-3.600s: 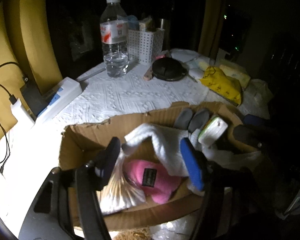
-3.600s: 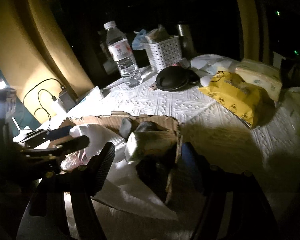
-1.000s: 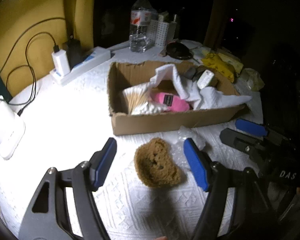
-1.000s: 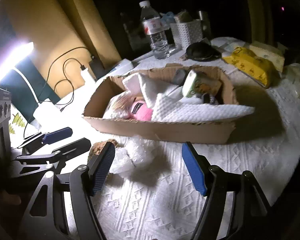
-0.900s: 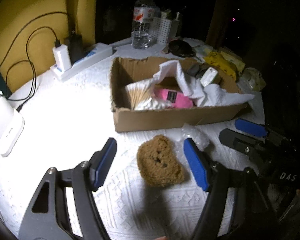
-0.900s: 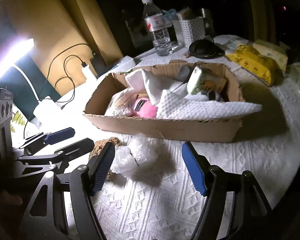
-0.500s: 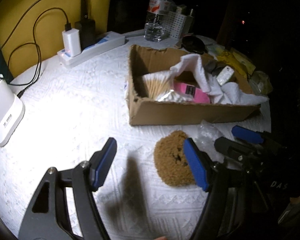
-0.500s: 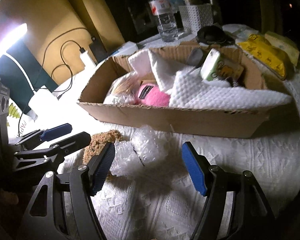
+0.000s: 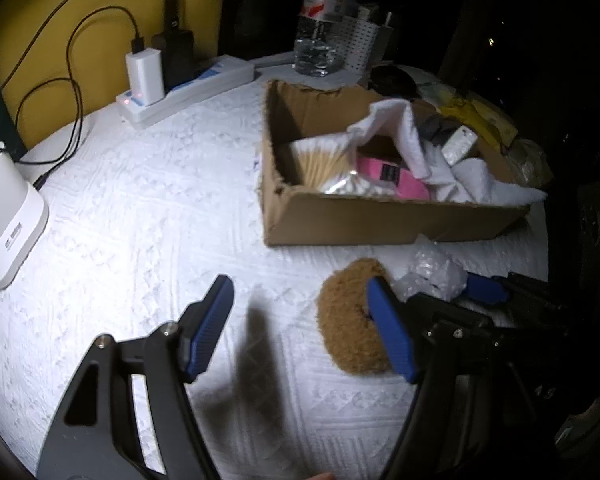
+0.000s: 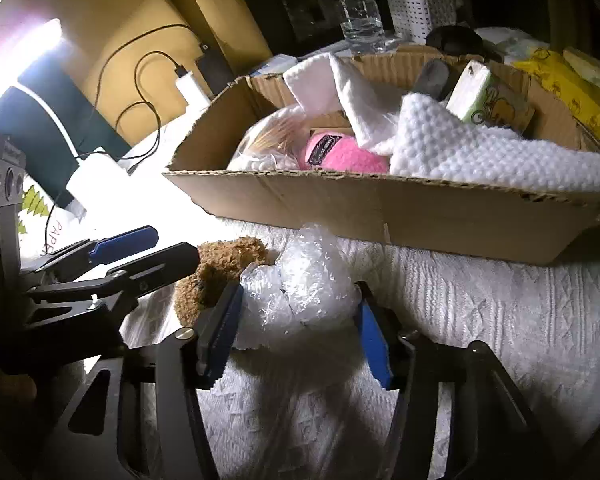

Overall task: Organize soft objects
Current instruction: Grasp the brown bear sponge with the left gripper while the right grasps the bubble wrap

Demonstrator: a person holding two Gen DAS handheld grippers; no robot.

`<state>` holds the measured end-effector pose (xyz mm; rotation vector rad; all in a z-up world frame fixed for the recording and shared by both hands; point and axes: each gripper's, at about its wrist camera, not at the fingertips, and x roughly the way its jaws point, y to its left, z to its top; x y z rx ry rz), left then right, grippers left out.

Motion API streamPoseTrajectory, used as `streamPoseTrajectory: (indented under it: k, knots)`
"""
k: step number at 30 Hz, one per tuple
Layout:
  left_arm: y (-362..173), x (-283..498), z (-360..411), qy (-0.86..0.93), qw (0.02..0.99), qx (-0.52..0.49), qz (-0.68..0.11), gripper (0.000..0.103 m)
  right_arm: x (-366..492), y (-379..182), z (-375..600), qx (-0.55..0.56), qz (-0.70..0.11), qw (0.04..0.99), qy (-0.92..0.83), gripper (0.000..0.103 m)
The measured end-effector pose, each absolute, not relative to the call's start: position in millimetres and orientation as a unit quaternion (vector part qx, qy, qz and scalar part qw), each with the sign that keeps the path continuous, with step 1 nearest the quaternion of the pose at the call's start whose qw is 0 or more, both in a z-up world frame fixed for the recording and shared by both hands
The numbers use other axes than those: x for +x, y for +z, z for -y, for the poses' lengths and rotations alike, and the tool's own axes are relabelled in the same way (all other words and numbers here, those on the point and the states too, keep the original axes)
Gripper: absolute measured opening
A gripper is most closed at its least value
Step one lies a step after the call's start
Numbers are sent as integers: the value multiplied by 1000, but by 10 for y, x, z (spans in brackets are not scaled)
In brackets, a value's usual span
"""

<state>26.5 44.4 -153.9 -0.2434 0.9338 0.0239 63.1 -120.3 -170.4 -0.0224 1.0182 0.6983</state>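
Note:
A cardboard box (image 9: 380, 220) sits on the white tablecloth and holds white cloths (image 10: 480, 156), a pink soft item (image 10: 340, 156), cotton swabs (image 9: 324, 160) and a tissue pack (image 10: 484, 96). A brown sponge (image 9: 348, 320) lies in front of the box, with a wad of bubble wrap (image 10: 304, 284) beside it. My left gripper (image 9: 304, 324) is open, with its right finger over the sponge. My right gripper (image 10: 296, 336) is open, with its fingers on either side of the bubble wrap (image 9: 432, 272).
A water bottle (image 9: 320, 28) and a white perforated basket (image 9: 360, 48) stand behind the box. A power strip with chargers (image 9: 180, 84) and a white device (image 9: 4, 208) lie to the left. Yellow packs (image 10: 560, 92) lie at the far right.
Both grippers have pulled back from the box and dropped low to the table. The left one has drifted left of the sponge; the right one has closed in around the bubble wrap.

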Motion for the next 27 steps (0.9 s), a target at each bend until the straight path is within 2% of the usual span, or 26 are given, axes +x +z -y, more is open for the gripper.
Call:
streamPoseTrajectory:
  k: [20,21,22,23,27]
  knots:
    - [-1698,353,60,-23,877,-54,-477,70,539,-1423,1833,13,-442,845,300,52]
    - [-1704,349,73,-24,878,-51,-476,68,539,-1411,1860,15,-440,846,299,52]
    - [-1713,345,83,-27,878,-50,-476,57,541,-1403,1880,17,-439,847,298,52]
    - [-1723,344,96,-25,877,-44,-478,53,540,-1397,1905,18,-438,848,296,52]
    - [-1695,328,72,-32,880,-50,-472,46,545,-1362,1999,24,-434,852,291,53]
